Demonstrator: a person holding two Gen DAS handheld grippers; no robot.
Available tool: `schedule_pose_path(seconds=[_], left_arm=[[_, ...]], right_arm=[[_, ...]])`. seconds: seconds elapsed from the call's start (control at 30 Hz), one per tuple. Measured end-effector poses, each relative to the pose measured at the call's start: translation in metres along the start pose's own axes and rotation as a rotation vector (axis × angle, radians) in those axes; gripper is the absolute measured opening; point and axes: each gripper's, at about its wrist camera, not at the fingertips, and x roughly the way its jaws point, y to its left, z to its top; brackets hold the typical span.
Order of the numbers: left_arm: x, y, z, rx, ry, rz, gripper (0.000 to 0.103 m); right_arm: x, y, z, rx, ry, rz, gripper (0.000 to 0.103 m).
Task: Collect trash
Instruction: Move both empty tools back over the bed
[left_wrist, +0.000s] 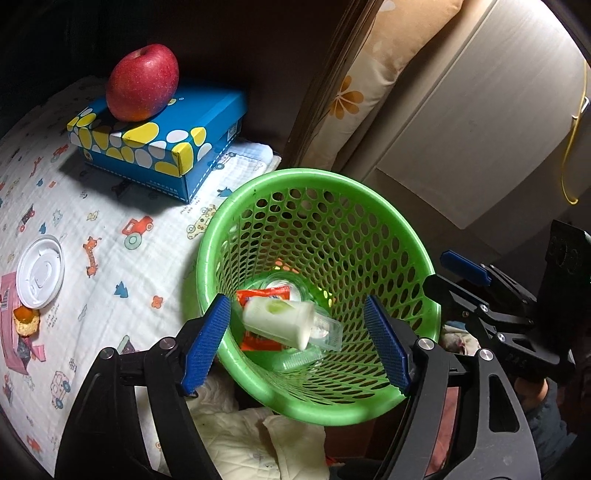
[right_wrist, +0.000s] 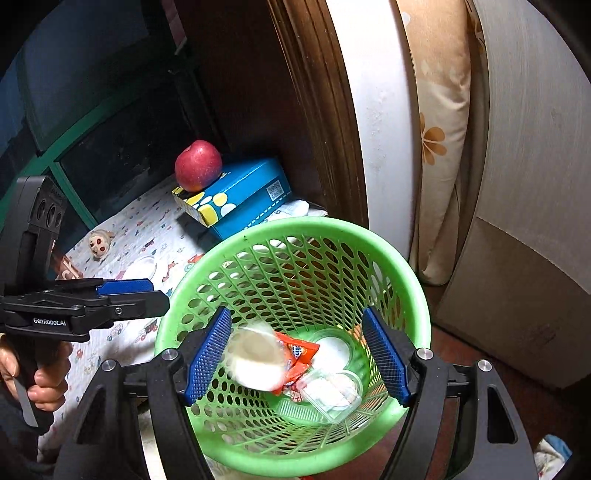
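Green plastic forms the mesh wastebasket (left_wrist: 391, 206) standing just beside a bed covered in a white cartoon-print sheet (left_wrist: 110, 229). Both tongs hang above the basket's mouth. The left tongs (left_wrist: 299, 347) are spread wide, nothing touching their blue pads. A white cup (left_wrist: 277, 321) (blurred, seemingly in mid-air) sits in the gap, over an orange wrapper (left_wrist: 258, 295) and a clear plastic tray (left_wrist: 325, 332) at the bottom. The right tongs (right_wrist: 301, 354) are likewise spread and empty, pointing into the same basket. On the bed, well apart from the basket, lie a white lid (left_wrist: 38, 273), a bit of orange peel (left_wrist: 26, 319) and a pink packet (left_wrist: 11, 325). A red apple (left_wrist: 142, 83) rests on a blue box (left_wrist: 162, 144).
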Motion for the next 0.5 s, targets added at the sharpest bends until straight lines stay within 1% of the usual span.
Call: schedule_pose_path(seconds=[0.17, 0.27, 0.4, 0.5], left_arm=[[-0.015, 0.015, -0.006, -0.024, -0.023, 0.027, 0.074], [-0.027, 0.03, -0.011, -0.042, -0.044, 0.069, 0.074], [-0.044, 0.053, -0.019, -0.079, -0.071, 0.101, 0.074], [-0.055, 0.07, -0.023, -0.094, -0.093, 0.148, 0.074]], right_arm=[[-0.001, 0.006, 0.0, -0.002, 0.0, 0.018, 0.071], [0.001, 0.014, 0.001, -0.014, 0.0, 0.029, 0.072], [0.005, 0.027, 0.003, -0.032, 0.007, 0.047, 0.073], [0.009, 0.04, 0.005, -0.053, 0.008, 0.06, 0.073]])
